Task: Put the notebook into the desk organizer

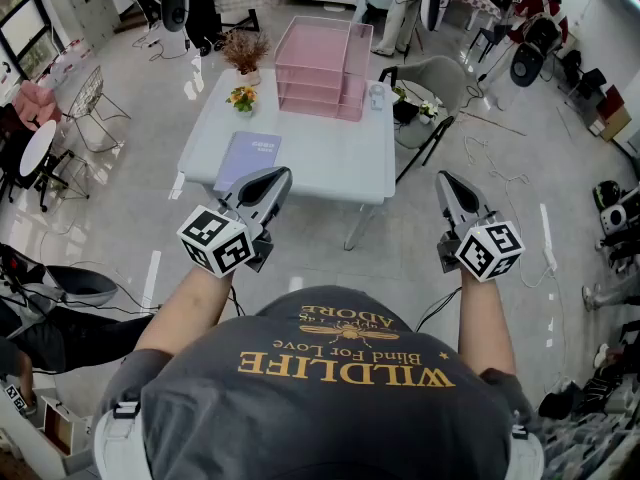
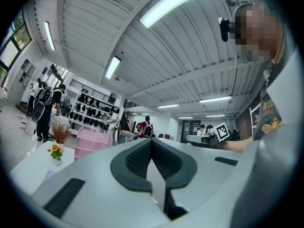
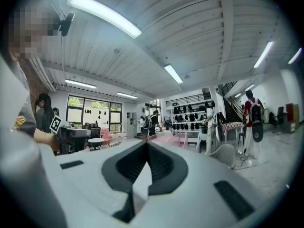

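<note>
Grey shirt (image 1: 330, 388), notebook (image 1: 247, 158) flat on table (image 1: 335, 163), long axis pointing away

Illumination was bright and even, supplied by ceiling strip lights (image 2: 179, 1). Both gripper views showed strong fisheye distortion with dark vignetted corners. The glossy floor (image 1: 150, 268) carried pale glare streaks.

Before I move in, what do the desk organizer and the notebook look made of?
Desk organizer: pink, with see-through walls, so fine coated-metal mesh or tinted plastic; I cannot tell which from here. Notebook: pale lavender matte cover, likely card or soft plastic; it lies flat and shows no glare.
</note>
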Available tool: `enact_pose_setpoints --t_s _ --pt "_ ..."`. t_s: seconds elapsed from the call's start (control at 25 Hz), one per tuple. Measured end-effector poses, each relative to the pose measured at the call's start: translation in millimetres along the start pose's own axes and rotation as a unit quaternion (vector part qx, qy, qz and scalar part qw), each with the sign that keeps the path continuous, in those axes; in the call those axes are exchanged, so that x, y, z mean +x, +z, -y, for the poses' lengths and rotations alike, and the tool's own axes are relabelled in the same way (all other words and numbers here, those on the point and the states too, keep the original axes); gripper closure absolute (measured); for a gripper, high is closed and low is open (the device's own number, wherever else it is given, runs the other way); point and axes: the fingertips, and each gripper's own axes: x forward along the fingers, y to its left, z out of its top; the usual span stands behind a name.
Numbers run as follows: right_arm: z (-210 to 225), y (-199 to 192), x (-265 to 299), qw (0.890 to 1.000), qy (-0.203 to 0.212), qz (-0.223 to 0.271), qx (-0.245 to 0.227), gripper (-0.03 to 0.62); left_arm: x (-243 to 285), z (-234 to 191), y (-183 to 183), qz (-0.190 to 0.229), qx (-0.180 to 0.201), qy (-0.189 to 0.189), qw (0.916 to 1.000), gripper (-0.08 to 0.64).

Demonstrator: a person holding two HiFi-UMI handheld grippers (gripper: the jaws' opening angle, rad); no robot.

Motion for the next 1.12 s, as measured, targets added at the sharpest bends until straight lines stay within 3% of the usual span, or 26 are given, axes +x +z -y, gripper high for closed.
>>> enact_pose_setpoints --t_s 0.88,1.12 --pt "3 0 6 1.000 0.012 -0.001 0.006 0.592 10 4 0 -0.010 0.008 -0.003 0.9999 0.560" --pt "13 -2 4 1.000 0.021 0.000 0.008 0.592 23 8 -5 -0.017 -0.017 -0.006 0.9997 0.557"
